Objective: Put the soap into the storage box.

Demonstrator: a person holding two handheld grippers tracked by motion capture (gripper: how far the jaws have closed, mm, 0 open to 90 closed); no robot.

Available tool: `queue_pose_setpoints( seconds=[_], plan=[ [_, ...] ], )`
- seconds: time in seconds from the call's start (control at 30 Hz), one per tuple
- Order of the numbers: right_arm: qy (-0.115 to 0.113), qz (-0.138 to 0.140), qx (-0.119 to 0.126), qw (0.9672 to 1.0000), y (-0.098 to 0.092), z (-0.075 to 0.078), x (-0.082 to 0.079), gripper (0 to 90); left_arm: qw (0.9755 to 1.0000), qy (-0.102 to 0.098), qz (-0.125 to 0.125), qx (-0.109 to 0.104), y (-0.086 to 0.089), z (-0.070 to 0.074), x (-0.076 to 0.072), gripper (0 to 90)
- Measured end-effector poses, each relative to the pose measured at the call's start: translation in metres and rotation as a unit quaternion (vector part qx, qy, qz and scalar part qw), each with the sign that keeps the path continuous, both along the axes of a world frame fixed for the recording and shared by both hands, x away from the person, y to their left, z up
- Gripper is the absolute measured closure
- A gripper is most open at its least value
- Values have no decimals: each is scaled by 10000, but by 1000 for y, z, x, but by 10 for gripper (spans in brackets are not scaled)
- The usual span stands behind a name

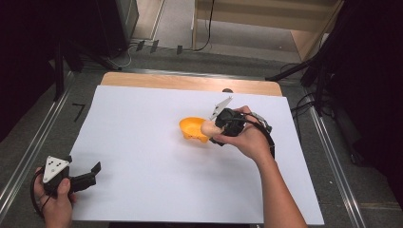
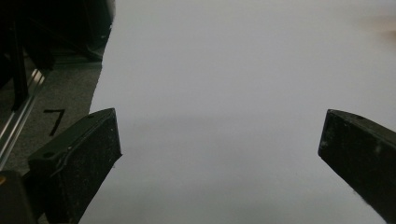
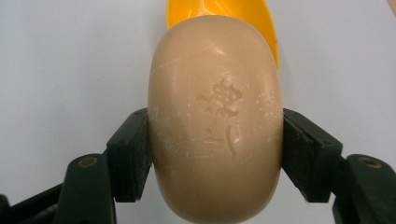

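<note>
Where the white sheet (image 1: 157, 156) reaches the worktop's near left corner, the left tongs (image 1: 95, 172) rest low in a hand (image 1: 56, 202), a grey three-cornered plate on top, jaws spread wide with nothing between them. In the left gripper view those tongs (image 2: 219, 140) frame bare white paper, and a black mark like a "7" sits on the grey floor (image 2: 60, 102) beyond the sheet's edge.

Further right, near the middle of the sheet, stands an orange bowl (image 1: 192, 128). What it holds cannot be made out from above; its right rim is covered by the bar of soap (image 1: 209, 128) and the right tongs (image 1: 215, 129). Those tongs, carried by the right hand (image 1: 249, 140), are clamped on the soap, which sits at the bowl's right edge; whether it touches the rim I cannot tell.

The right gripper view shows the grip closely: the right tongs (image 3: 215, 154) press both black pads against the sides of the beige oval soap (image 3: 215, 116), which bears a stamped emblem too faint to read. Behind it part of the orange bowl (image 3: 261, 18) peeks out, cut off by the top edge.

A strip of bare wooden worktop (image 1: 190, 81) shows at the far side. Around it lie grey flooring, metal rails, cables and dark stands.
</note>
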State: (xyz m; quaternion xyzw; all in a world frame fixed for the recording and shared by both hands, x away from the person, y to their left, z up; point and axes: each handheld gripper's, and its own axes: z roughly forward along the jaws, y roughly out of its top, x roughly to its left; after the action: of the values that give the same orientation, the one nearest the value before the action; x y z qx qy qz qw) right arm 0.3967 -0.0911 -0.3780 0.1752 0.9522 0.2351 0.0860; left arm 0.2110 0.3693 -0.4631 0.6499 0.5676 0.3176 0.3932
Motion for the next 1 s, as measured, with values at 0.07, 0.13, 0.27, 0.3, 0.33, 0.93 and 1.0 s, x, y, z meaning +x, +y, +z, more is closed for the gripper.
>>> queue_pose_setpoints(
  seconds=[0.07, 0.13, 0.27, 0.3, 0.33, 0.93, 1.0],
  plan=[
    [7, 24, -9, 10000, 3, 1, 2, 332, 10000, 4, -4, -6, 0, 0, 0, 0],
    [16, 36, -42, 10000, 6, 2, 3, 332, 10000, 6, -2, -6, 0, 0, 0, 0],
    [14, 85, -46, 10000, 11, 3, 7, 331, 10000, 5, -5, -3, 0, 0, 0, 0],
    [25, 96, -58, 9999, 12, 3, 8, 332, 10000, 8, -10, 4, 0, 0, 0, 0],
    [25, 96, -58, 9999, 12, 3, 8, 332, 10000, 2, -4, 1, 0, 0, 0, 0],
    [185, 416, -292, 9985, 35, -3, 23, 331, 10000, 51, -7, 23, 0, 0, 1, 0],
    [206, 461, -346, 9981, 38, -4, 24, 331, 10000, 40, 3, -3, 0, 0, 1, 0]
  ],
)
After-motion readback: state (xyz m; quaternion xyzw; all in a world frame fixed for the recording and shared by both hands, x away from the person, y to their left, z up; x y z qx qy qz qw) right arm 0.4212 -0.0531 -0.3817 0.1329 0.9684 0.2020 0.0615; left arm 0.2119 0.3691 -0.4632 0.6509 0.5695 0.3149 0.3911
